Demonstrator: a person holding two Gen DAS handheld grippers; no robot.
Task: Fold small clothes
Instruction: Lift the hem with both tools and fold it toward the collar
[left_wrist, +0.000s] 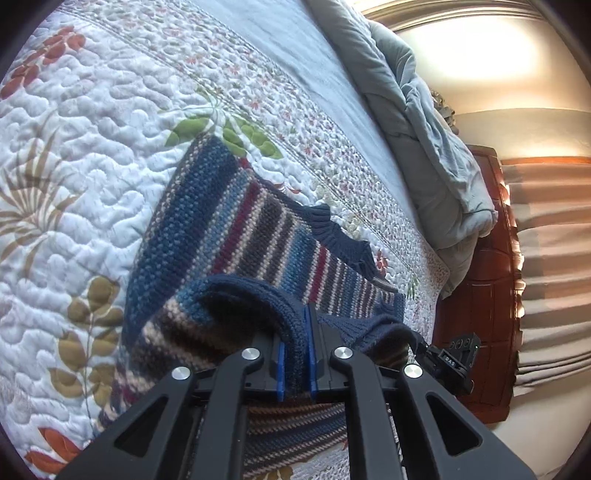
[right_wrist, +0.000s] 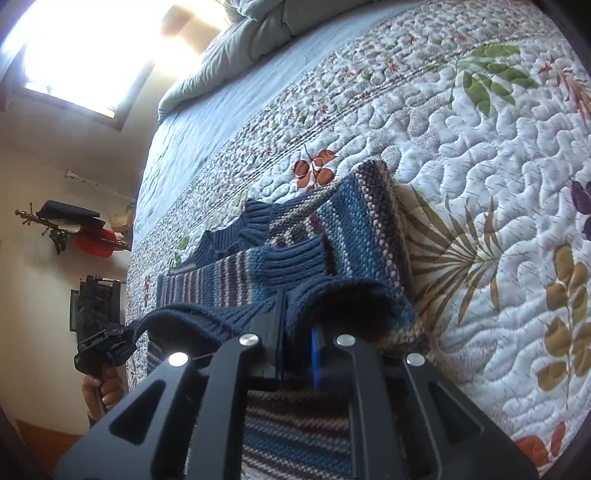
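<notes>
Sweater (left_wrist: 236, 236) hem clamped in 2 grippers.

Striped knit sweater (left_wrist: 236, 236) partly folded on quilt, hem edge lifted.

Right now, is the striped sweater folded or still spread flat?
Partly folded. The striped sweater lies on the quilt with its sleeves laid over the body, while left gripper and right gripper pinch its lifted hem.

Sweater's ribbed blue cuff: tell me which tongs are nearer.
Right. The cuff lies just ahead of the right tongs; the left tongs sit off to its side.
</notes>
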